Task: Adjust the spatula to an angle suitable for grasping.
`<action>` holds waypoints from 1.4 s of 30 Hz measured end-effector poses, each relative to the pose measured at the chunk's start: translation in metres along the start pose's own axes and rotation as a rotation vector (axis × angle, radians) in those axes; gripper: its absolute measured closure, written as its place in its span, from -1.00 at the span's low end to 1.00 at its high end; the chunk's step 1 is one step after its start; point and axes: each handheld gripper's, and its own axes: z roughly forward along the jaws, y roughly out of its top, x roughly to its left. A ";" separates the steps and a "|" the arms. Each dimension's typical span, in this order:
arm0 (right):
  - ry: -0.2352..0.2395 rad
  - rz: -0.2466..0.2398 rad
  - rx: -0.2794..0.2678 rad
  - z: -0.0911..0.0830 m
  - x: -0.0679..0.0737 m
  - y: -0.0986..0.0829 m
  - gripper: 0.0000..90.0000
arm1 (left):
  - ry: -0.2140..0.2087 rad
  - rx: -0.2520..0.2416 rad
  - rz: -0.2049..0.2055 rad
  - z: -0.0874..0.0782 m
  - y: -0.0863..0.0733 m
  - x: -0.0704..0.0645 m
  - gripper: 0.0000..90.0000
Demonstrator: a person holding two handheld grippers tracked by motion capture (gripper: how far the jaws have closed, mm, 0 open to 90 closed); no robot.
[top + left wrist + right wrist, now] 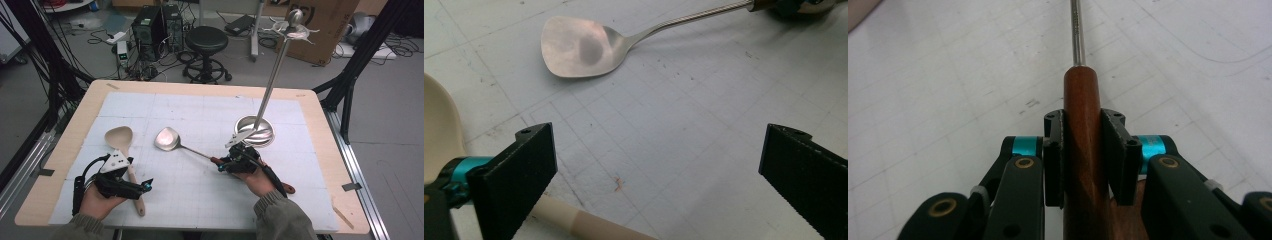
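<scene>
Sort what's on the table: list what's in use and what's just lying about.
In use:
right gripper, shut on the wooden handle of the metal spatula
left gripper, jaws open beside the wooden spoon

Lying about:
utensil stand

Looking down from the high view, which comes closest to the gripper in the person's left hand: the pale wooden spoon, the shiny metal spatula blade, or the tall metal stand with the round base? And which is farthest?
From the left gripper:
1. Pale wooden spoon: its handle lies right beside the gripper, at the table's left.
2. Metal spatula blade: near the table's middle, farther forward.
3. Metal stand: farthest, on the right half, just beyond the right gripper.
</scene>
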 end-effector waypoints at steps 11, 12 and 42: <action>0.049 -0.031 0.015 -0.008 0.011 -0.001 0.62 | -0.043 0.018 0.040 0.008 0.010 -0.008 -0.81; 0.049 -0.031 0.015 -0.008 0.011 -0.001 0.62 | -0.043 0.018 0.040 0.008 0.010 -0.008 -0.81; 0.150 -0.092 0.031 -0.023 0.030 0.004 0.62 | -0.139 0.066 0.145 0.041 0.028 -0.024 -0.29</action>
